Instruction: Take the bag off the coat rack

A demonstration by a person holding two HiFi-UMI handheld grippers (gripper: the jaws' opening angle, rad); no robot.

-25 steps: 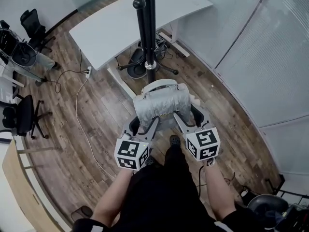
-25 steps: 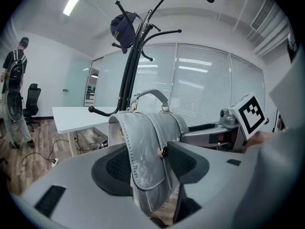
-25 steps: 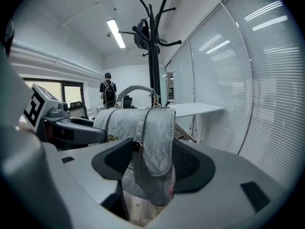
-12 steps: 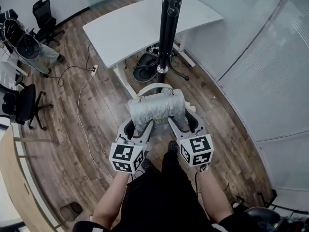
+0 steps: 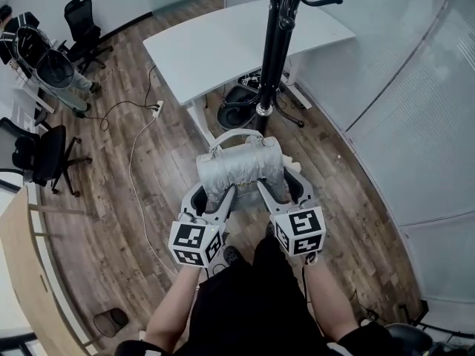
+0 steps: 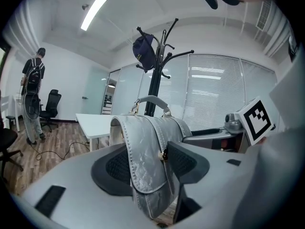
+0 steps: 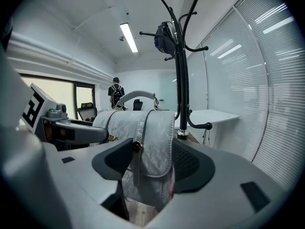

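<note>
— Where is the bag [image 5: 239, 170]?

— Off the coat rack [image 5: 276, 58]. You're holding it in the air in front of you, just on your side of the rack's pole. It's a silver-grey bag, sitting upright. Its handle [image 5: 236, 134] arches up and hangs on no hook.

— And what's gripping it?

— Both of your tools, one at each end. Your left gripper [image 5: 211, 196] pinches the left end. Its own view shows the flap and the small gold clasp caught between the dark pads [image 6: 110, 165]. Your right gripper [image 5: 286, 191] pinches the other end the same way, with the flap and strap squeezed between its pads [image 7: 188, 162]. Both sets of jaws stand wide, because the bag fills them.

— What's beyond the bag?

— The rack rises straight ahead of you, its black hooks curving out at the top. A dark item [image 6: 144, 51] hangs up there, and I can't tell whether it's a cap or a pouch. A white desk [image 5: 230, 47] stands behind the pole. Slatted blinds [image 7: 248, 80] run along your right, and wooden floor [image 5: 133, 213] lies below.

— Anyone around?

— A person [image 6: 32, 99] stands far off at the left, beside office chairs.
</note>
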